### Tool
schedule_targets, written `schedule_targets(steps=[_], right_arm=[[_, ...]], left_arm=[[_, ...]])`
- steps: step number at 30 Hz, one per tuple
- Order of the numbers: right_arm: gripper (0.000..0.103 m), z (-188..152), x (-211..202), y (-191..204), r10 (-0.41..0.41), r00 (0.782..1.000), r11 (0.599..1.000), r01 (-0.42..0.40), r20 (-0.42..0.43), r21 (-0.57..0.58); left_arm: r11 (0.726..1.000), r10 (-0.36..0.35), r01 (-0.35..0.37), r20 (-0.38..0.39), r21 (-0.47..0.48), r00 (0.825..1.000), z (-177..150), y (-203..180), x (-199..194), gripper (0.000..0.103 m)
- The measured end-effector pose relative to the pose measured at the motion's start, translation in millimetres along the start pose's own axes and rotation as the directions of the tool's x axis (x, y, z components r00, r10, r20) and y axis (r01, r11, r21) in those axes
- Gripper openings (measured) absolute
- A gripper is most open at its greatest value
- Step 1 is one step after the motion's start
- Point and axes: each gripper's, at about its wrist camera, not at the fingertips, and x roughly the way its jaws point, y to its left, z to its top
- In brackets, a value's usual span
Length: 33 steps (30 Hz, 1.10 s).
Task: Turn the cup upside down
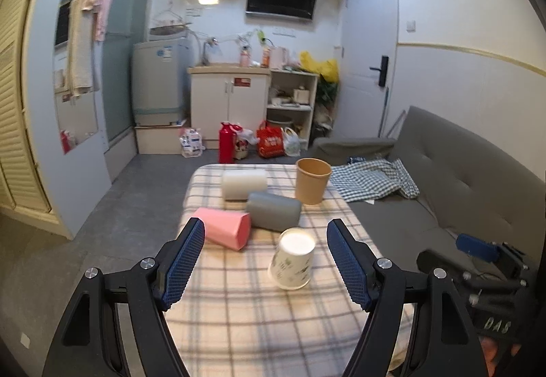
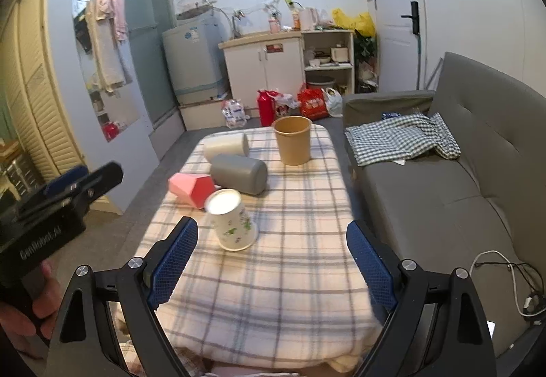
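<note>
**On the checked surface: one cup inverted, both tools released**

Nearest the tools, the printed paper cup stands mouth-down on the surface, apparently already flipped. Left tool and right tool hang spread, grasping nothing. Pink cup, grey cup and white cup lie sideways; brown cup stands upright.
</note>
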Motion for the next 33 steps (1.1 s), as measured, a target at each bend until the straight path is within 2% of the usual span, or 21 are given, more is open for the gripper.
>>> schedule_targets(steps=[4,8,9,10,12,15,25,33], right_arm=[[0.089,-14.8,-0.8,10.3,-0.006,0.999,0.999,0.008,0.034,-0.036],[0.090,-35.6,6.2,12.3,-0.036,0.998,0.998,0.039,0.057,-0.045],[0.091,-39.7,7.5,12.5,-0.042,0.997,0.998,0.045,0.063,-0.050],[0.098,-43.0,8.2,11.6,-0.043,0.997,0.998,0.046,0.067,-0.053],[0.102,-49.6,7.8,11.2,-0.032,0.996,0.997,0.037,0.083,-0.060],[0.103,-56.2,8.5,11.8,-0.036,0.995,0.996,0.043,0.091,-0.076],[0.103,-60.6,14.9,-5.4,-0.046,0.997,0.999,0.046,0.069,0.003],[0.103,-60.5,15.0,-5.7,-0.046,0.997,0.999,0.045,0.068,0.010]], left_arm=[[0.999,0.018,-0.018,0.011,-0.028,1.000,-21.4,12.2,-6.4,0.086],[0.998,0.020,-0.019,0.016,-0.055,1.000,-43.4,15.6,-7.5,0.090],[0.998,0.025,-0.024,0.021,-0.052,0.999,-46.5,13.5,-7.4,0.100],[0.998,0.048,-0.045,0.046,-0.049,0.998,-50.3,12.0,-9.0,0.102],[0.997,0.074,-0.071,0.076,-0.044,0.994,-55.7,8.4,-13.1,0.103],[0.997,0.063,-0.060,0.061,-0.041,0.996,-61.9,7.1,-11.1,0.103],[0.997,0.081,-0.081,0.009,-0.017,0.997,-75.1,9.7,-7.1,0.103],[0.997,0.077,-0.077,-0.001,-0.023,0.997,-75.0,10.4,-7.6,0.103]])
